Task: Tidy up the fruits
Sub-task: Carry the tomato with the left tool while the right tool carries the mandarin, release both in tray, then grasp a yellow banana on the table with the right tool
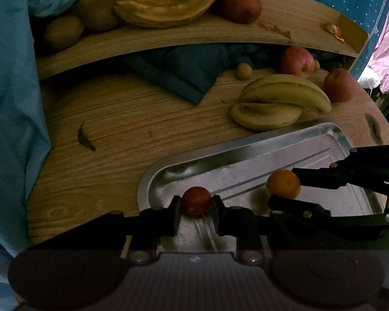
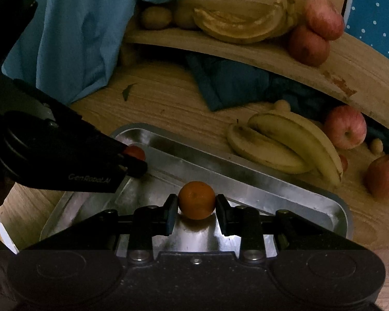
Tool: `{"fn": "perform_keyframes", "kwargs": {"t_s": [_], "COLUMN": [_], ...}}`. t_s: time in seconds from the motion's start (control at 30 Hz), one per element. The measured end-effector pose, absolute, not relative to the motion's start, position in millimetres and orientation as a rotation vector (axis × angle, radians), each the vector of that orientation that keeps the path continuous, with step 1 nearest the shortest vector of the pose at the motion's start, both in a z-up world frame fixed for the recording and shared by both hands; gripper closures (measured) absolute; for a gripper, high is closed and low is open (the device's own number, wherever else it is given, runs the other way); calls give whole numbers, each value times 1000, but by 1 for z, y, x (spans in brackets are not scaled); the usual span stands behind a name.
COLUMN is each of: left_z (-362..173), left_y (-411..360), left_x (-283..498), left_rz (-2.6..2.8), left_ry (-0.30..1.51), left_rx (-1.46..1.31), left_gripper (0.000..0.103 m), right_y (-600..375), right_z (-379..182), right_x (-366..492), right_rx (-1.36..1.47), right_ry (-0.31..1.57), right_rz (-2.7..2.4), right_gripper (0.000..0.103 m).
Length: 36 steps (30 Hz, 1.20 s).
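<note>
Left hand-held gripper (image 1: pixel 196 203) clamps a small red fruit (image 1: pixel 196 200) between its fingers, over the near-left corner of a metal tray (image 1: pixel 246 145). Right hand-held gripper (image 2: pixel 196 204) clamps an orange (image 2: pixel 196 200) over the tray's middle. The tray lies on the wooden tabletop (image 1: pixel 116 119); just beyond its far rim lie bananas (image 1: pixel 280 101), with apples (image 1: pixel 297 61) near them. On the shelf (image 1: pixel 194 36) above rest a wooden bowl (image 1: pixel 168 2) and further apples.

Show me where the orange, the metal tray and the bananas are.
orange (image 2: pixel 196 200): right wrist view, front face.
metal tray (image 1: pixel 246 143): left wrist view, far rim.
bananas (image 2: pixel 285 142): right wrist view, middle of the bunch.
</note>
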<state>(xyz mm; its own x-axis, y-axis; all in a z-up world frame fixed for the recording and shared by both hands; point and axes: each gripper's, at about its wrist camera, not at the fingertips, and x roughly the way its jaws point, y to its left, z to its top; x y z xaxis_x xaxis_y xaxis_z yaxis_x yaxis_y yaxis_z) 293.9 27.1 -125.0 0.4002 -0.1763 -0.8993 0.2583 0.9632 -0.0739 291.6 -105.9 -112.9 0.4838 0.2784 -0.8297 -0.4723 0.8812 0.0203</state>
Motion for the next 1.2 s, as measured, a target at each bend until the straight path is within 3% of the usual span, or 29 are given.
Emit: {"fn": "perform_keyframes", "kwargs": {"t_s": [0.4, 0.6, 0.67, 0.8, 1.03, 1.2], "left_z": [-126, -118, -113, -105, -96, -95], "left_y": [27, 29, 30, 33, 38, 36], "left_x": [296, 297, 298, 303, 317, 327], "left_rz": [-286, -293, -291, -277, -246, -233], "left_ry": [1124, 1102, 1084, 1054, 1011, 990], "left_rx": [78, 67, 58, 48, 36, 51], "left_gripper": [74, 60, 50, 42, 18, 7], "right_y": [-107, -114, -117, -127, -147, -160], "right_z": [-116, -109, -104, -96, -88, -85], "right_x": [297, 296, 296, 297, 302, 310], "right_rx": [-215, -201, -189, -167, -141, -150], "right_ry": [985, 977, 965, 941, 912, 873], "right_rz": [463, 467, 455, 420, 339, 271], "right_gripper": [67, 52, 47, 37, 19, 14]}}
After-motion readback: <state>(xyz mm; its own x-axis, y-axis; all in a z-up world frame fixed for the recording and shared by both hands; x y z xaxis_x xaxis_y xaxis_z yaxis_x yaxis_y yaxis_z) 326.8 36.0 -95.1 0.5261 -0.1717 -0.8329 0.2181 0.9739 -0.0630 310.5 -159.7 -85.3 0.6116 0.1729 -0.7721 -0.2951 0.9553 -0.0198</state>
